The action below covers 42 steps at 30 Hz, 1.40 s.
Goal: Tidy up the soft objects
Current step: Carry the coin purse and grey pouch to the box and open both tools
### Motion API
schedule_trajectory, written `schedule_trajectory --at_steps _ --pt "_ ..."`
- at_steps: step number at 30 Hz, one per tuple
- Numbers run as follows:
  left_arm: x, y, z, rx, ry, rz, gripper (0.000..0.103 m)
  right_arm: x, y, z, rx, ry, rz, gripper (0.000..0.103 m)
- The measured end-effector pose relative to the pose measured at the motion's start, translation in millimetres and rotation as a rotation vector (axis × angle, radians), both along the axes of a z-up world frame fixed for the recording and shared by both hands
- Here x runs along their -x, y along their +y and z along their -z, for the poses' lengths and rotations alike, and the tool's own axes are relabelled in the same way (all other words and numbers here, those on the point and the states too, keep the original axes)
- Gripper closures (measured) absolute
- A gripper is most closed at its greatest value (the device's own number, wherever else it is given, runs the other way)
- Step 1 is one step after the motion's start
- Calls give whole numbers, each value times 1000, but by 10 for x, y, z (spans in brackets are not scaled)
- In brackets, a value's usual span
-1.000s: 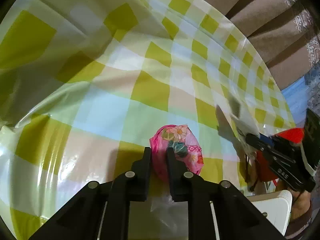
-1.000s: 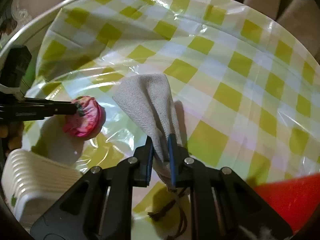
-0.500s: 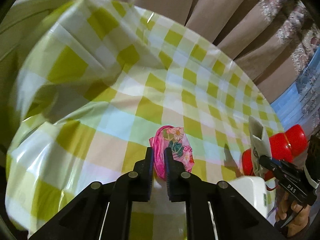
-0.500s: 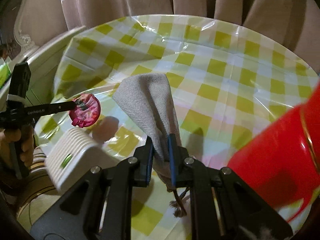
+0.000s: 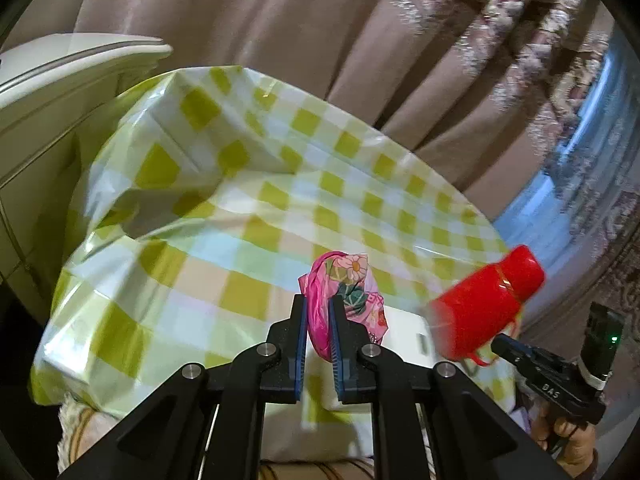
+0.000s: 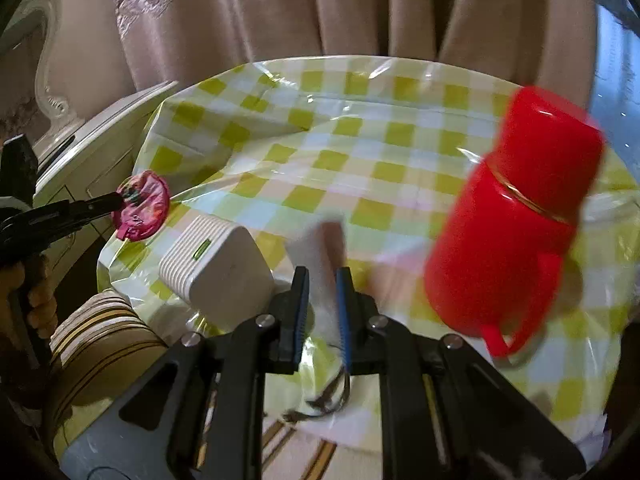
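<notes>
Above a table draped in a yellow-green checked plastic cloth (image 5: 256, 216), two hand-held grippers each carry a soft item. The left gripper (image 5: 319, 312) has its fingers (image 5: 299, 332) nearly together, clenched on a pink floral pouch (image 5: 344, 292) that bulges up and to the right of the blue pads, held in the air over the cloth's near edge. In the right wrist view the same pouch (image 6: 141, 206) appears at far left, pinched at the tip of the left gripper, with a hand (image 6: 38, 300) on its handle.

The right gripper (image 6: 322, 288) is likewise closed to a narrow gap, grasping a grey herringbone cloth bag (image 6: 320, 256) that stands up between the pads, blurred; its dark drawstring (image 6: 328, 394) hangs below the fingers.

A white ribbed box (image 6: 216, 268) sits on the cloth just left of the right gripper, and a red flask (image 6: 516, 216) with a gold band stands to the right. A striped cushion (image 6: 100, 344) lies at the table's near edge.

Compared with a second ago, both grippers have risen and tipped up: the cloth fills less of each view, beige curtains (image 5: 280, 20) and a white cabinet (image 5: 60, 80) now show behind the table, and both grips are unchanged.
</notes>
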State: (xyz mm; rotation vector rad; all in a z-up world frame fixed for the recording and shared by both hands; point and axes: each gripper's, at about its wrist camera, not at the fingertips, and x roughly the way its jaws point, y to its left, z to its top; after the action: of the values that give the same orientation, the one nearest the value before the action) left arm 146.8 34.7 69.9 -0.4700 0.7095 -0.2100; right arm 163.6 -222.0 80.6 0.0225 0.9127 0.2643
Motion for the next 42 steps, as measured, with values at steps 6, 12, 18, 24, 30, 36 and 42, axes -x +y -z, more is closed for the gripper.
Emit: schedule_trajectory --at_steps 6,12,18,24,30,36,42 --pt "178 -256 -163 7 -26 59 92 391 -195 -235 -12 -26 76 86" --pt "301 -443 -288 -3 -48 90 92 516 -296 -176 31 38 59 77" --pt "457 -551 -396 -13 -66 123 92 169 -56 383 3 158 -71 30" --pt "583 -510 -405 -28 -63 122 92 -317 180 997 110 224 -200 30" --pt "540 -502 -379 -16 -53 123 92 -569 318 1377 172 276 -255 55" --pt "535 -563 -340 -3 -50 145 92 -515 199 1163 131 241 -176 78" --pt "605 -734 -379 22 -55 193 92 -120 -152 606 56 173 -53 78"
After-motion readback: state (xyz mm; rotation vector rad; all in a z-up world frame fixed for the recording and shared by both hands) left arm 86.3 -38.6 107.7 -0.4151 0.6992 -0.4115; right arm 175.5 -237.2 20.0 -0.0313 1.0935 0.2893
